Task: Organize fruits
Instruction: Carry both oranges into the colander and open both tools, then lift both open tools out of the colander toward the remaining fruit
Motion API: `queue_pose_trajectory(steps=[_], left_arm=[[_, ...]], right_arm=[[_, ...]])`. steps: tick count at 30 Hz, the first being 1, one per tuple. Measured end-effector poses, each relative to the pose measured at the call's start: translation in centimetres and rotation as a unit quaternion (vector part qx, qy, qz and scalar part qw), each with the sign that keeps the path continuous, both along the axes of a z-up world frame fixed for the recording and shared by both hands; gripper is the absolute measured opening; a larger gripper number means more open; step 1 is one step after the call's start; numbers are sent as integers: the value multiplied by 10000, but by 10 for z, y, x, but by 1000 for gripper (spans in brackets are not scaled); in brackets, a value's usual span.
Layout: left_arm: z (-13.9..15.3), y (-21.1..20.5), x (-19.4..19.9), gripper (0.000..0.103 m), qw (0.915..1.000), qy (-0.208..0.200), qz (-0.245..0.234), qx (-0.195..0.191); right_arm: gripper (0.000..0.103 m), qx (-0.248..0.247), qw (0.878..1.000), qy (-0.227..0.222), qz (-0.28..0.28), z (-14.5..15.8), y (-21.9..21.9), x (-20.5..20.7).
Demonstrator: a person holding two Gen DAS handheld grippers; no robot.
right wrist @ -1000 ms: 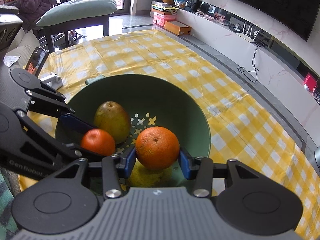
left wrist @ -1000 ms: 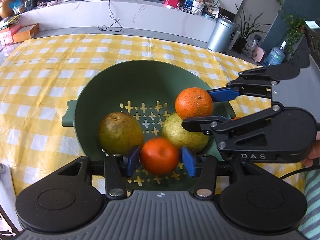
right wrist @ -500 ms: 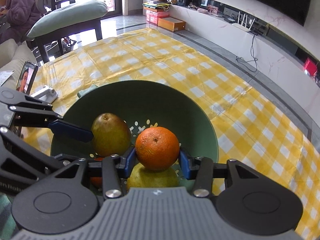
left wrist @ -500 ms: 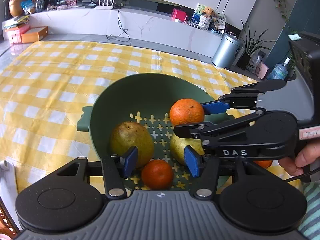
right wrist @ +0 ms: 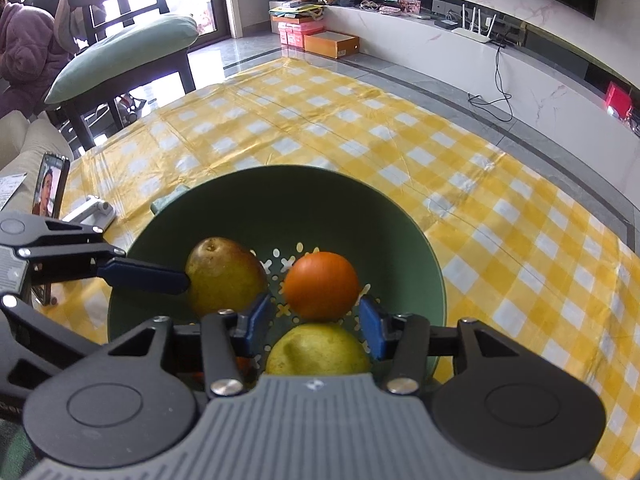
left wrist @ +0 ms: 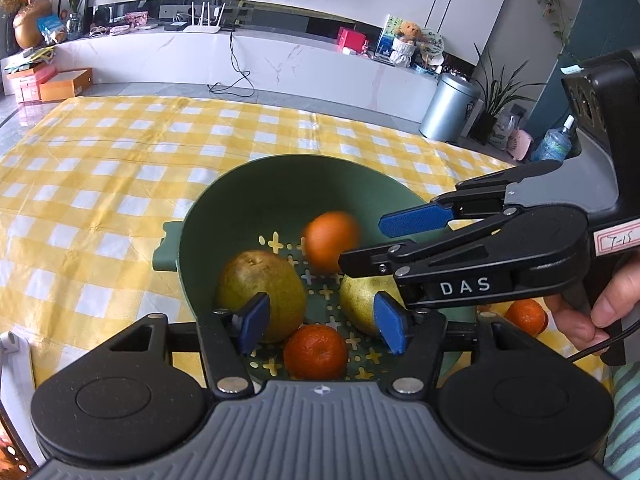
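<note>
Both tools hang over the green bowl (left wrist: 224,216) on the checked surface (left wrist: 100,168), and both sets of jaws are opening with nothing pressed between the pads. The left tool (left wrist: 320,324) stands apart above the small mandarin (left wrist: 316,352), which lies on the bowl's slotted floor between the brown pear (left wrist: 260,292) and the yellow pear (left wrist: 360,304). The right tool (right wrist: 316,322) has let go of the orange (right wrist: 320,284), which looks blurred in the left view, so it may be rolling: it could knock the pears or settle against the left tool's pads. The two tools sit close, and pulling either back carelessly could clip the other or tip the bowl's rim. One more mandarin (left wrist: 526,316) lies outside the bowl, by the person's hand (left wrist: 592,312), and could be nudged off.
</note>
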State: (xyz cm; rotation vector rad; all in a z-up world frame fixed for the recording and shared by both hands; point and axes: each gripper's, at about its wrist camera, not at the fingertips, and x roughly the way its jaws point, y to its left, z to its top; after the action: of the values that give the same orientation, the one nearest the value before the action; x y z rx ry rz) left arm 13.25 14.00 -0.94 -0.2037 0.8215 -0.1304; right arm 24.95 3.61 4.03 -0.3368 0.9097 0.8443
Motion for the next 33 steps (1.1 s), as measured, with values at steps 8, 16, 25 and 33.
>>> queue_pose_trajectory(steps=[8,16,25,33], left_arm=[[11,-4,-4,71,9999,-118,70,-5],[35,-25,-17,71,9993,-361,45,113],[48,-61,-34,71,9986,-444,-258,138],[40,-88,-40,71,9985,-334,-426,59]], right_arm=[[50,7,9993,-346,-135,19,-11,-11],[56,264,9949,-607,-757,47,-53,-28],[67,565,9863,-901,-1260,61,-113,-66],[69,585,9818,-947,-1536,46,-157,-95]])
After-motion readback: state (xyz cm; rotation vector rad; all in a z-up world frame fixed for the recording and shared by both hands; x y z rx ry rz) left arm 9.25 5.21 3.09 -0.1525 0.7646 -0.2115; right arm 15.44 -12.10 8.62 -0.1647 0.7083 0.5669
